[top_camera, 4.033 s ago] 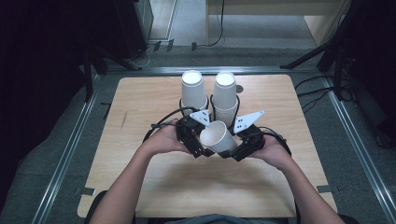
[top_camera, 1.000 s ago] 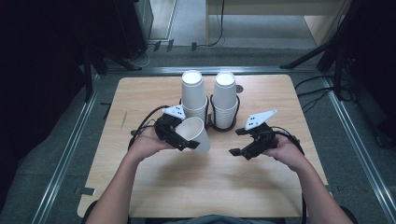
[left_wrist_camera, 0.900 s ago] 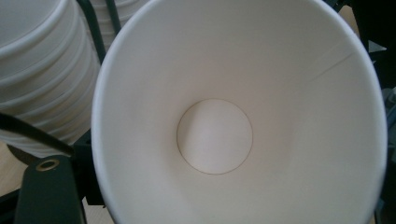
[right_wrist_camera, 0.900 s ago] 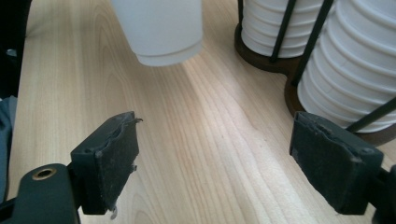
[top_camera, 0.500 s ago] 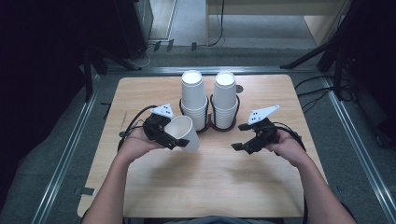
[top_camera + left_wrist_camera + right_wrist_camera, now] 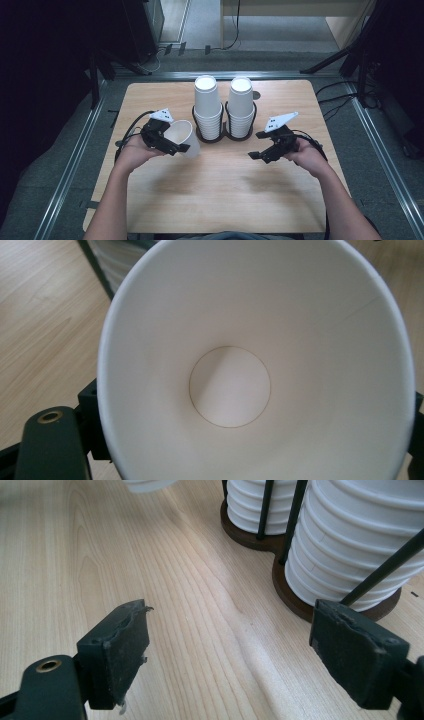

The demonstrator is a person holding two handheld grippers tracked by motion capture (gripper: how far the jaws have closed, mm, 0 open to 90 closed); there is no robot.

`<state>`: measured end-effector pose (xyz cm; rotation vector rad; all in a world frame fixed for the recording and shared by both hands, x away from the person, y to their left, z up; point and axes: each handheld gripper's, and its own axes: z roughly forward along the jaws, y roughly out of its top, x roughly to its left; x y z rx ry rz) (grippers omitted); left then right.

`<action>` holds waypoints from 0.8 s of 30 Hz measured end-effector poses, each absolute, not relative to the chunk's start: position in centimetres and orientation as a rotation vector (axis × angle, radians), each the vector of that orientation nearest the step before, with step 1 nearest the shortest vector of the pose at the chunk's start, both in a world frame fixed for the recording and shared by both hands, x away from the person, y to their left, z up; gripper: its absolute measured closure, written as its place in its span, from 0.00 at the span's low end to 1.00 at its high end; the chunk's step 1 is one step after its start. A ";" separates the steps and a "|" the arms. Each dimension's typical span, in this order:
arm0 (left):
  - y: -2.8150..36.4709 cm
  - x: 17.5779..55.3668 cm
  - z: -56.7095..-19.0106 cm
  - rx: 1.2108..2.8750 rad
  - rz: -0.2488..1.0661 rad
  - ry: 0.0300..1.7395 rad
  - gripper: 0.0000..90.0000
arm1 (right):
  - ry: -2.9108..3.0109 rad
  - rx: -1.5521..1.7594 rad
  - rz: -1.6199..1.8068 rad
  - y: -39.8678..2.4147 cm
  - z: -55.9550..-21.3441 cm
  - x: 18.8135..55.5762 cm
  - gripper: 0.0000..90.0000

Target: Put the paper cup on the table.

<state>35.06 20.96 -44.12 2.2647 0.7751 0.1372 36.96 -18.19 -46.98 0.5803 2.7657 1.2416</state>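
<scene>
Starting at the left, the left gripper point(image 6: 172, 145) is pinching a single white paper cup point(image 6: 184, 138), its jaws clamped on the cup's wall while the cup is lying tilted, mouth turned toward the person, just above the wooden table point(image 6: 210, 200). From the left gripper view we are looking straight down into that cup point(image 6: 250, 370), round base plain to see at the bottom, rim spreading wide across the frame. The cup is sitting just to the left of the cup holder point(image 6: 225, 135), near it but apart from it. In the middle, that dark wire holder is carrying two tall stacks of white cups, the left stack point(image 6: 207, 107) and the right stack point(image 6: 240, 105), standing upright side by side at the far half of the table. Over on the right, the right gripper point(image 6: 262, 150) is hovering above bare wood, its jaws spread wide with nothing between them. The right gripper view is showing both black pads parted over the wood grain, with the right stack point(image 6: 360, 545) just beyond the far pad.
</scene>
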 end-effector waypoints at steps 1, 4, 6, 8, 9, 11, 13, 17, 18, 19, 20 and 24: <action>21.2 35.2 -44.2 2.264 0.140 0.787 0.16 | 2.763 0.577 1.238 -18.2 -47.0 37.0 0.18; 22.0 35.6 -44.4 2.262 0.150 0.814 0.16 | 2.767 0.584 1.235 -18.2 -47.1 36.9 0.18; 22.4 35.9 -44.5 2.264 0.164 0.843 0.16 | 2.765 0.584 1.237 -18.2 -47.1 36.9 0.18; 22.7 36.1 -44.7 2.272 0.175 0.867 0.15 | 2.765 0.582 1.231 -18.2 -47.2 36.9 0.18; 22.8 36.3 -44.8 2.272 0.181 0.883 0.15 | 2.766 0.585 1.225 -18.2 -47.3 36.8 0.18; 23.1 36.6 -44.9 2.277 0.200 0.905 0.15 | 2.767 0.592 1.215 -18.4 -47.4 36.8 0.18; 23.4 36.9 -45.0 2.281 0.213 0.931 0.15 | 2.761 0.602 1.214 -18.5 -47.5 36.8 0.18; 23.8 37.4 -45.3 2.296 0.231 0.966 0.15 | 2.763 0.612 1.211 -18.6 -47.7 36.6 0.19; 23.9 37.6 -45.4 2.297 0.236 0.974 0.15 | 2.763 0.616 1.210 -18.7 -47.7 36.6 0.19; 24.1 37.7 -45.5 2.297 0.239 0.983 0.14 | 2.765 0.621 1.208 -18.7 -47.7 36.5 0.19; 24.2 37.8 -45.5 2.298 0.244 0.999 0.14 | 2.765 0.622 1.207 -18.7 -47.8 36.5 0.19; 24.9 38.3 -45.7 2.293 0.260 1.027 0.14 | 2.770 0.628 1.197 -18.9 -47.9 36.3 0.19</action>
